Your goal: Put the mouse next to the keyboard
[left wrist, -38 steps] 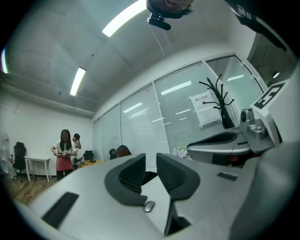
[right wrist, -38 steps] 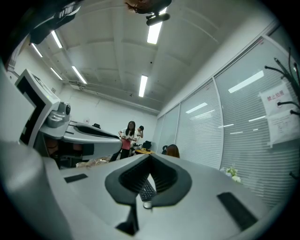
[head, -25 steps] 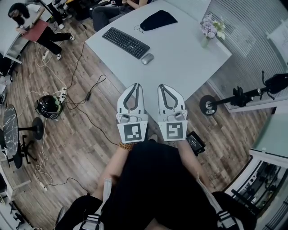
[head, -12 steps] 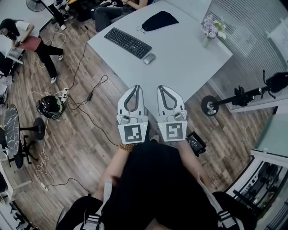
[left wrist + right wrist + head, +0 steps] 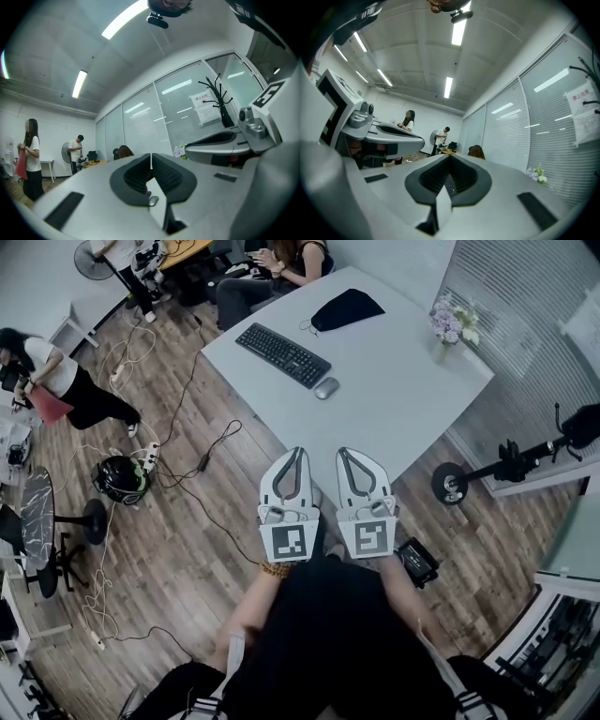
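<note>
On the white table (image 5: 398, 381), well ahead of both grippers: black keyboard (image 5: 282, 354) and, just beside its near right end but not touching, the small grey mouse (image 5: 326, 387). Looks already placed as wanted, or nearly so.

Probably light, hard-shelled and stiff, with a smooth domed top that could slip. Best pinched low across the two flanks, not over the crown. Likely to slide easily on the bare tabletop if nudged.

Left gripper (image 5: 298, 452) clenched on nothing, tips meeting. Right gripper (image 5: 343, 452) likewise closed and empty. Both side by side over the wooden floor (image 5: 187, 521), short of the table's near edge.

Around, in order of size: a seated person (image 5: 281, 259) at the far end, a dark pouch (image 5: 347, 308) beyond the keyboard, pale flowers (image 5: 450, 324) near the right corner, all well apart from the mouse. Only open tabletop between grippers and mouse. Need to spread the jaws before any grasp.
</note>
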A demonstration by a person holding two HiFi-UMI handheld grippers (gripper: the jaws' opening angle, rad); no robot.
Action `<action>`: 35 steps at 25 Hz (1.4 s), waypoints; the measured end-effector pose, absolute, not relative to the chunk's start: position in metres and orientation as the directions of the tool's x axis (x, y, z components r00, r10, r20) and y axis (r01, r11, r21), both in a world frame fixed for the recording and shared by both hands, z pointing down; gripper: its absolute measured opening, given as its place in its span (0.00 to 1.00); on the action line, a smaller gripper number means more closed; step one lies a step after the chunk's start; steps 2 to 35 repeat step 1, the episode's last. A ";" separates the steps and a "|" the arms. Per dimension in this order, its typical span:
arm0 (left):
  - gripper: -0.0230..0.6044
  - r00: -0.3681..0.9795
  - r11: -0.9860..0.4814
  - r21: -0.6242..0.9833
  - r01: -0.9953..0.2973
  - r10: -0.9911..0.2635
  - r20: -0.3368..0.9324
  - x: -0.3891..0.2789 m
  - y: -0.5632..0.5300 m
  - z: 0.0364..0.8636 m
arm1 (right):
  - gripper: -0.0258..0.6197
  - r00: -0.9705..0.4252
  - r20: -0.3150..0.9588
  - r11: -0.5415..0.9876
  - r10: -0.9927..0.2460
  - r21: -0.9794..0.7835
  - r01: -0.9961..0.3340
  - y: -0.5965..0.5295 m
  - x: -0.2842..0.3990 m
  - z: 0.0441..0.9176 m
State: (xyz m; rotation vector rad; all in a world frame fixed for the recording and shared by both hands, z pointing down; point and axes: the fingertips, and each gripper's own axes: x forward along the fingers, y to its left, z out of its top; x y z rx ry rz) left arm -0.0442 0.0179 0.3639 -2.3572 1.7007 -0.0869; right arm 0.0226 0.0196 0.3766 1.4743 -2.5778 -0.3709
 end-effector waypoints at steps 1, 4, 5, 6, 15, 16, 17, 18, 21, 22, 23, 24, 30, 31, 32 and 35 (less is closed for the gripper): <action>0.07 0.316 -0.294 -0.199 -0.935 -0.945 -0.090 -0.047 0.017 0.363 | 0.04 -0.506 0.001 0.487 -0.862 0.278 -0.828 0.019 0.021 0.374; 0.07 0.316 -0.294 -0.199 -0.935 -0.945 -0.090 -0.047 0.017 0.363 | 0.04 -0.506 0.001 0.487 -0.862 0.278 -0.828 0.019 0.021 0.374; 0.07 0.316 -0.294 -0.199 -0.935 -0.945 -0.090 -0.047 0.017 0.363 | 0.04 -0.506 0.001 0.487 -0.862 0.278 -0.828 0.019 0.021 0.374; 0.07 0.316 -0.294 -0.199 -0.935 -0.945 -0.090 -0.047 0.017 0.363 | 0.04 -0.506 0.001 0.487 -0.862 0.278 -0.828 0.019 0.021 0.374; 0.07 0.316 -0.294 -0.199 -0.935 -0.945 -0.090 -0.047 0.017 0.363 | 0.04 -0.506 0.001 0.487 -0.862 0.278 -0.828 0.019 0.021 0.374; 0.07 0.316 -0.294 -0.199 -0.935 -0.945 -0.090 -0.047 0.017 0.363 | 0.04 -0.506 0.001 0.487 -0.862 0.278 -0.828 0.019 0.021 0.374; 0.07 0.316 -0.294 -0.199 -0.935 -0.945 -0.090 -0.047 0.017 0.363 | 0.04 -0.506 0.001 0.487 -0.862 0.278 -0.828 0.019 0.021 0.374; 0.07 0.316 -0.294 -0.199 -0.935 -0.945 -0.090 -0.047 0.017 0.363 | 0.04 -0.506 0.001 0.487 -0.862 0.278 -0.828 0.019 0.021 0.374; 0.07 0.316 -0.294 -0.199 -0.935 -0.945 -0.090 -0.047 0.017 0.363 | 0.04 -0.506 0.001 0.487 -0.862 0.278 -0.828 0.019 0.021 0.374; 0.07 0.316 -0.294 -0.199 -0.935 -0.945 -0.090 -0.047 0.017 0.363 | 0.04 -0.506 0.001 0.487 -0.862 0.278 -0.828 0.019 0.021 0.374; 0.07 0.316 -0.294 -0.199 -0.935 -0.945 -0.090 -0.047 0.017 0.363 | 0.04 -0.506 0.001 0.487 -0.862 0.278 -0.828 0.019 0.021 0.374; 0.07 0.316 -0.294 -0.199 -0.935 -0.945 -0.090 -0.047 0.017 0.363 | 0.04 -0.506 0.001 0.487 -0.862 0.278 -0.828 0.019 0.021 0.374; 0.07 0.316 -0.294 -0.199 -0.935 -0.945 -0.090 -0.047 0.017 0.363 | 0.04 -0.506 0.001 0.487 -0.862 0.278 -0.828 0.019 0.021 0.374; 0.07 0.316 -0.294 -0.199 -0.935 -0.945 -0.090 -0.047 0.017 0.363 | 0.04 -0.506 0.001 0.487 -0.862 0.278 -0.828 0.019 0.021 0.374; 0.07 0.316 -0.294 -0.199 -0.935 -0.945 -0.090 -0.047 0.017 0.363 | 0.04 -0.506 0.001 0.487 -0.862 0.278 -0.828 0.019 0.021 0.374; 0.07 0.316 -0.294 -0.199 -0.935 -0.945 -0.090 -0.047 0.017 0.363 | 0.04 -0.506 0.001 0.487 -0.862 0.278 -0.828 0.019 0.021 0.374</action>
